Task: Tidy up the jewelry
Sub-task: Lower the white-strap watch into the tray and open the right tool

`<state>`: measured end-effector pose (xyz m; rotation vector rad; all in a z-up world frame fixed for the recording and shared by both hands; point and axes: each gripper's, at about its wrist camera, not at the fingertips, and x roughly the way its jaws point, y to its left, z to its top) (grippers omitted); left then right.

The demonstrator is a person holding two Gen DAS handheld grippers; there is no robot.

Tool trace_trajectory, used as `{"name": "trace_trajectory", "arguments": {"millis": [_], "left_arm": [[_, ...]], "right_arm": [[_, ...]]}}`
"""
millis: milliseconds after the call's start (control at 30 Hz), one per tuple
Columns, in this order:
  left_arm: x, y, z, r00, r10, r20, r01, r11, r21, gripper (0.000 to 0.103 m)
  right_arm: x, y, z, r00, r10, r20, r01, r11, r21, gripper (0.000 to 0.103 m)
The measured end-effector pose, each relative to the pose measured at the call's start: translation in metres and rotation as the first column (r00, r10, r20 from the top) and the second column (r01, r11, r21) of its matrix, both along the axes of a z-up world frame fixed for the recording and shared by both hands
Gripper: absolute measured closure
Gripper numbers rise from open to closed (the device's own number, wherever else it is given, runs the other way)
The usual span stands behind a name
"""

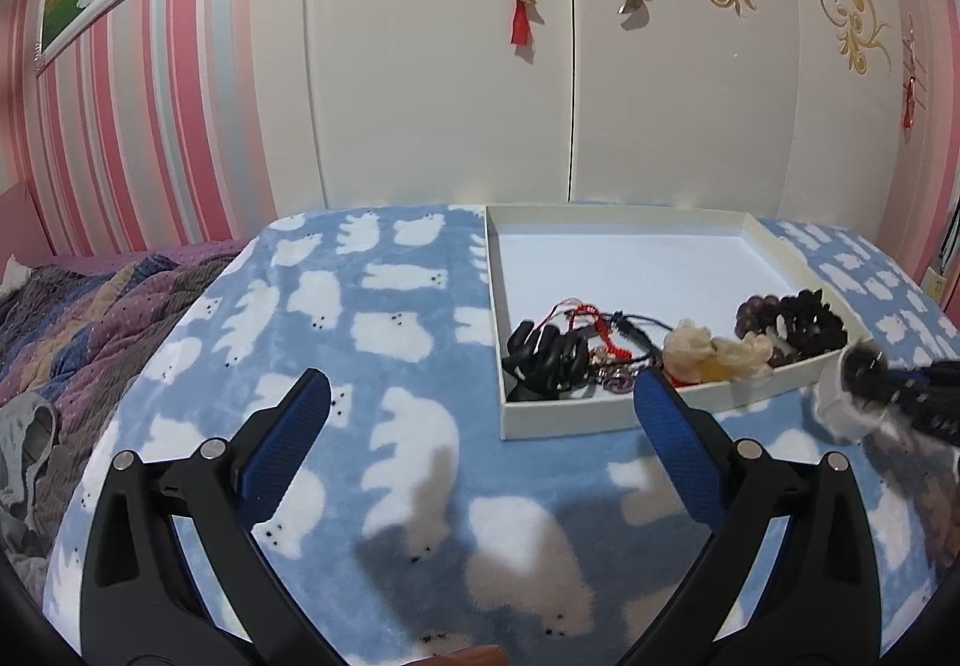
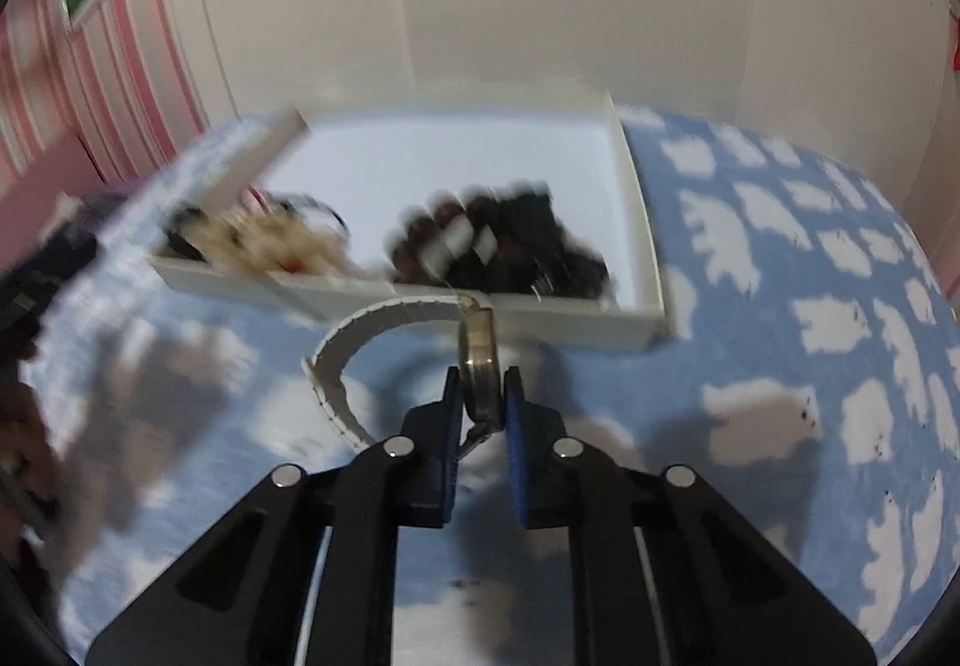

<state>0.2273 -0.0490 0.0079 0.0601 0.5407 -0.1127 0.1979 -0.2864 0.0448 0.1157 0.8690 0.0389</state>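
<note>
From the left wrist, the left gripper [image 1: 480,414] is hanging over the blue bear-print blanket [image 1: 372,318] with its jaws spread wide and nothing between them, apparently waiting off to the side so the other hand has room. The white box [image 1: 618,246] is sitting just ahead and to the right, and the jewelry is bunching along its near wall: black cords with red thread [image 1: 558,348], a pale tasselled piece [image 1: 714,351], dark beads [image 1: 792,318]. That near-side pile looks like the drop zone, since the far half of the box is showing bare. At the right edge the right gripper [image 1: 900,384] is coming in as a smear; what it is carrying is too blurred to read here.

Over to the right wrist: the right gripper [image 2: 483,396] is pinching a watch [image 2: 479,366] by its metal case, edge-on between the blue pads, the white strap [image 2: 360,330] curling out to the left above the blanket [image 2: 780,366]. Gripping the rigid case rather than the floppy strap seems the steadier hold. The watch is hovering just short of the white box's [image 2: 636,222] near wall. Motion blur is smudging the box contents, and the watch face is turned out of sight.
</note>
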Motion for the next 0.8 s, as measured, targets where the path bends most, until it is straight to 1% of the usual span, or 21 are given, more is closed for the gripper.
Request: {"name": "trace_trajectory", "arguments": {"millis": [67, 133, 200, 300, 367, 400, 467, 500, 533, 567, 600, 633, 733, 800], "left_arm": [[0.004, -0.002, 0.003, 1.000, 0.001, 0.002, -0.001, 1.000, -0.009, 0.003], [0.010, -0.006, 0.006, 1.000, 0.004, 0.001, -0.004, 1.000, -0.007, 0.003], [0.017, -0.015, 0.008, 1.000, 0.001, 0.004, -0.001, 1.000, 0.005, 0.003], [0.024, -0.027, 0.008, 1.000, -0.010, 0.004, 0.010, 1.000, 0.011, 0.003], [0.027, -0.032, 0.006, 1.000, -0.019, 0.006, 0.019, 1.000, 0.009, 0.003], [0.028, -0.034, 0.004, 1.000, -0.022, 0.006, 0.021, 1.000, 0.010, 0.003], [0.029, -0.037, -0.002, 1.000, -0.026, 0.009, 0.026, 1.000, 0.016, 0.003], [0.029, -0.038, -0.005, 1.000, -0.028, 0.008, 0.027, 0.999, 0.018, 0.003], [0.029, -0.038, -0.007, 1.000, -0.027, 0.005, 0.027, 0.999, 0.019, 0.003], [0.030, -0.038, -0.009, 1.000, -0.027, 0.002, 0.027, 0.999, 0.019, 0.003], [0.030, -0.038, -0.011, 1.000, -0.028, 0.001, 0.028, 0.999, 0.017, 0.003], [0.030, -0.037, -0.012, 1.000, -0.029, -0.001, 0.029, 0.999, 0.016, 0.003], [0.028, -0.036, -0.011, 1.000, -0.023, 0.003, 0.023, 0.999, 0.024, 0.003], [0.024, -0.035, -0.009, 1.000, -0.021, 0.013, 0.021, 0.999, 0.027, 0.003]], "right_arm": [[0.010, 0.002, 0.016, 0.998, -0.016, 0.053, 0.015, 0.999, 0.028, 0.090], [0.027, 0.003, 0.016, 0.998, -0.039, 0.055, 0.038, 0.999, 0.025, 0.090], [0.053, 0.004, 0.007, 0.998, -0.053, 0.025, 0.052, 0.998, 0.039, 0.090], [0.078, 0.013, -0.008, 0.998, -0.066, -0.016, 0.066, 0.998, -0.025, 0.090], [0.086, 0.017, -0.016, 0.997, -0.068, -0.036, 0.066, 0.997, -0.046, 0.089], [0.087, 0.020, -0.020, 0.997, -0.073, -0.035, 0.071, 0.995, -0.065, 0.088], [0.082, 0.019, -0.021, 0.996, -0.083, -0.024, 0.081, 0.994, -0.066, 0.088], [0.079, 0.019, -0.020, 0.996, -0.091, -0.007, 0.091, 0.994, -0.066, 0.077], [0.074, 0.019, -0.016, 0.996, -0.081, 0.022, 0.082, 0.995, -0.050, 0.053], [0.071, 0.019, -0.013, 0.997, -0.072, 0.041, 0.073, 0.996, -0.041, 0.044], [0.068, 0.021, -0.009, 0.997, -0.054, 0.056, 0.057, 0.997, -0.054, 0.040], [0.063, 0.022, -0.005, 0.997, -0.047, 0.066, 0.051, 0.996, -0.072, 0.040], [0.052, 0.017, 0.007, 0.993, -0.051, 0.105, 0.057, 0.997, -0.049, 0.040], [0.044, 0.014, 0.012, 0.989, -0.061, 0.135, 0.070, 0.996, -0.062, 0.040]]}}
